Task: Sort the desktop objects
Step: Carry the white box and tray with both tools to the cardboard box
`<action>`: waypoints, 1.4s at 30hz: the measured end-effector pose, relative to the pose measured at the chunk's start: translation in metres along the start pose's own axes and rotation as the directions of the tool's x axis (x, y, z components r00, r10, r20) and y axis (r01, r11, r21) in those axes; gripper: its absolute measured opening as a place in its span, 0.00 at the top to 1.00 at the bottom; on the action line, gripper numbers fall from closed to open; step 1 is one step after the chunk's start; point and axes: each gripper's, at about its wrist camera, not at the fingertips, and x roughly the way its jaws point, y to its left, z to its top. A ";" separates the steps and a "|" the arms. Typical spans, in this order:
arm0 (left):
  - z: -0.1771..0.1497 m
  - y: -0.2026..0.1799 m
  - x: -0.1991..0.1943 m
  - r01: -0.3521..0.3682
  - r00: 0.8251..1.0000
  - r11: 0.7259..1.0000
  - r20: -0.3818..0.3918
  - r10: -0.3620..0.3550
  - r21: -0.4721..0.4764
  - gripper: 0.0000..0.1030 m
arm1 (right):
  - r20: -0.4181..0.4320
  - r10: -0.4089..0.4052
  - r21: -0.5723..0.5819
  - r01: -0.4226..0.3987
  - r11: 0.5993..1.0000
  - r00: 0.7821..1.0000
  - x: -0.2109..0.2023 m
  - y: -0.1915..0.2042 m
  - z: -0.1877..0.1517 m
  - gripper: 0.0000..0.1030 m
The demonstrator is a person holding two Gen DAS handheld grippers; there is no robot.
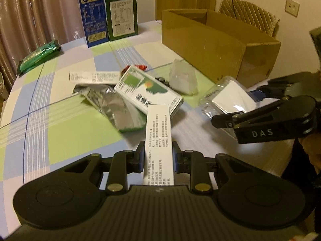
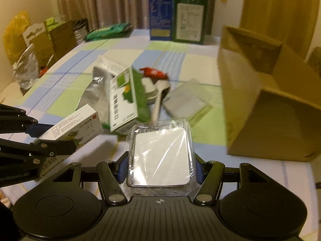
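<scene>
My left gripper (image 1: 158, 158) is shut on a narrow white medicine box (image 1: 159, 140) with printed text, held above the table; the box also shows in the right wrist view (image 2: 74, 128). My right gripper (image 2: 160, 168) is shut on a clear plastic-wrapped pack with a white card (image 2: 161, 156), also seen in the left wrist view (image 1: 228, 98). A pile lies mid-table: a green-and-white box (image 1: 148, 89), a silver foil pouch (image 1: 112, 104), another white box (image 1: 94, 77), a clear bag (image 1: 182, 76) and a red wrapper (image 2: 154, 73).
An open cardboard box (image 1: 212, 46) lies on its side at the table's right (image 2: 260, 92). A blue carton (image 1: 93, 14) and a green carton (image 1: 122, 16) stand at the far edge. A green packet (image 1: 39, 56) lies at the far left. Boxes and bags (image 2: 40, 46) stand beside the table.
</scene>
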 end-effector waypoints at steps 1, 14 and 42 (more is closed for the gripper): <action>0.003 -0.004 -0.002 0.001 1.000 1.000 0.005 -0.001 -0.007 0.79 | 0.008 -0.014 0.007 0.014 1.000 1.000 -0.006 -0.002 0.001 0.43; 0.045 -0.068 -0.024 0.036 0.998 0.998 0.058 -0.033 -0.055 0.79 | 0.093 -0.117 0.106 0.107 0.989 0.989 -0.085 -0.058 0.014 0.43; 0.105 -0.156 -0.009 0.057 0.997 0.995 0.050 -0.061 0.079 0.79 | 0.146 -0.206 0.231 0.169 0.958 0.968 -0.144 -0.166 0.010 0.43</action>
